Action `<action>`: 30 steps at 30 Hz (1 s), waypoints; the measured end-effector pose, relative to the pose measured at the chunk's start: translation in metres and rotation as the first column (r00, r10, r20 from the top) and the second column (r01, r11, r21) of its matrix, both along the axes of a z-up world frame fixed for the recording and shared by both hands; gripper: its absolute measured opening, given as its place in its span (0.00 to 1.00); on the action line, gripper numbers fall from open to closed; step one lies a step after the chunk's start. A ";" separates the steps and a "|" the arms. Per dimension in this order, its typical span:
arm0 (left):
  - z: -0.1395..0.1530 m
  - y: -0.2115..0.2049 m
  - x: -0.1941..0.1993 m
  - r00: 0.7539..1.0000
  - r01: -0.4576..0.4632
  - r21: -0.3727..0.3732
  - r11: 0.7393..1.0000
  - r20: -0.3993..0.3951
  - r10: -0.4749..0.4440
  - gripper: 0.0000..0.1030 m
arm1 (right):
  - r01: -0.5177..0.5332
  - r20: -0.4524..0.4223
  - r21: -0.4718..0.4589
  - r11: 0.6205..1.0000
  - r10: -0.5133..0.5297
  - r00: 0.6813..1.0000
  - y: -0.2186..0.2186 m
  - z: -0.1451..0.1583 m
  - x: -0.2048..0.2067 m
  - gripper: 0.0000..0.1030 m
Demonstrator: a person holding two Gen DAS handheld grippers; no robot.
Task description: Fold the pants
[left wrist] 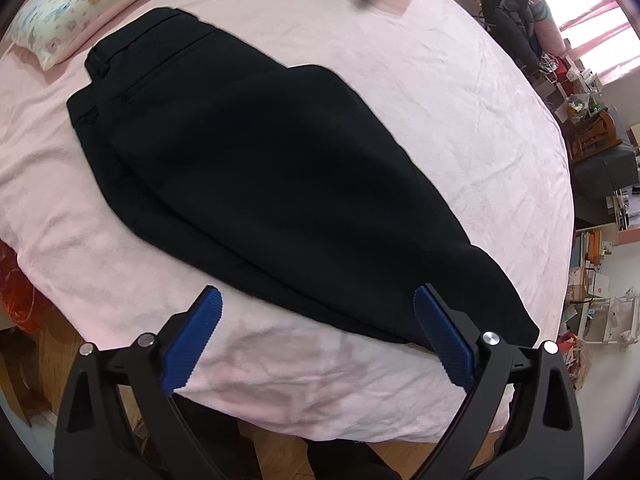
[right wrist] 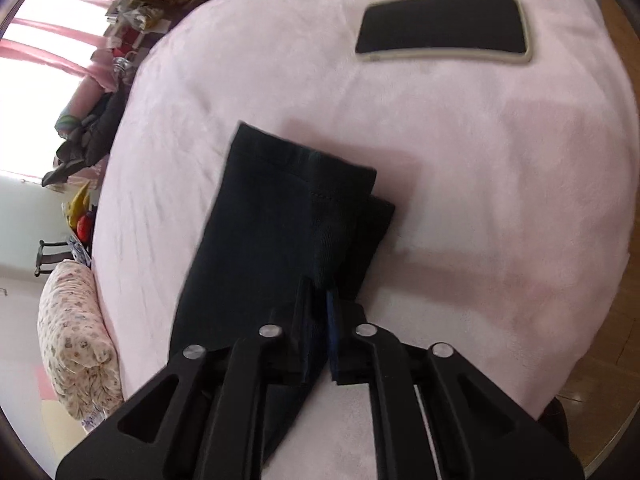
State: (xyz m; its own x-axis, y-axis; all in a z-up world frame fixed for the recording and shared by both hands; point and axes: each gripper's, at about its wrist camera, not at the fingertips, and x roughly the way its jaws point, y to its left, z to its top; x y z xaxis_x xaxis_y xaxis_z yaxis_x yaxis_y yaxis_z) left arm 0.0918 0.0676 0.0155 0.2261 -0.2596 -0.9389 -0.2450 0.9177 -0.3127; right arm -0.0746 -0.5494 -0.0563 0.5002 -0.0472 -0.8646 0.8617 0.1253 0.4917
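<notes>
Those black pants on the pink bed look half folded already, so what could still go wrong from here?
1. The right gripper has its jaws nearly shut around the edge of the pants near the cuffs; lifting could drag the stacked legs out of line.
2. The left gripper is wide open over the bed's edge, holding nothing, so the pants there can shift.
3. A phone lies beyond the cuffs and could be struck.

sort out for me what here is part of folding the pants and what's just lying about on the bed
Part of the job:
- black pants, laid on the pink bedsheet
- left gripper, jaws wide apart, nothing between them
- right gripper, jaws nearly together around the fabric near the pants' hem end

Just lying about:
- phone, dark screen up, on the sheet
- patterned pillow
</notes>
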 end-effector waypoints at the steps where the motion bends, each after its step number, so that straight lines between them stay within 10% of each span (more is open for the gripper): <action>1: -0.001 0.002 -0.001 1.000 -0.007 0.000 1.000 -0.005 0.007 0.94 | 0.041 0.007 -0.004 0.999 -0.041 0.999 -0.001 0.001 -0.007 0.22; 3: -0.002 0.005 -0.004 1.000 -0.018 -0.005 1.000 -0.016 0.018 0.94 | 0.100 0.004 0.008 0.995 -0.100 0.995 -0.004 -0.003 -0.015 0.41; 21: -0.021 0.040 -0.025 0.995 -0.077 0.058 0.995 -0.066 0.081 0.96 | -0.058 -0.009 -0.102 0.993 0.057 0.998 0.008 -0.029 0.017 0.41; 30: -0.027 0.101 0.024 0.974 -0.221 0.012 0.975 0.059 0.220 0.97 | -0.018 0.026 -0.060 0.998 0.020 0.999 0.004 -0.029 0.006 0.35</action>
State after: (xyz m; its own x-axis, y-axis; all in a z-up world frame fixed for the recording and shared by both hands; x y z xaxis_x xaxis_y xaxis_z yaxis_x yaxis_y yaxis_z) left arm 0.1163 0.1684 -0.0113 0.3293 -0.1798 -0.9269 -0.4244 0.8488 -0.3154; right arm -0.0686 -0.5459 -0.0853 0.5245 -0.0884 -0.8468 0.8455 0.1713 0.5058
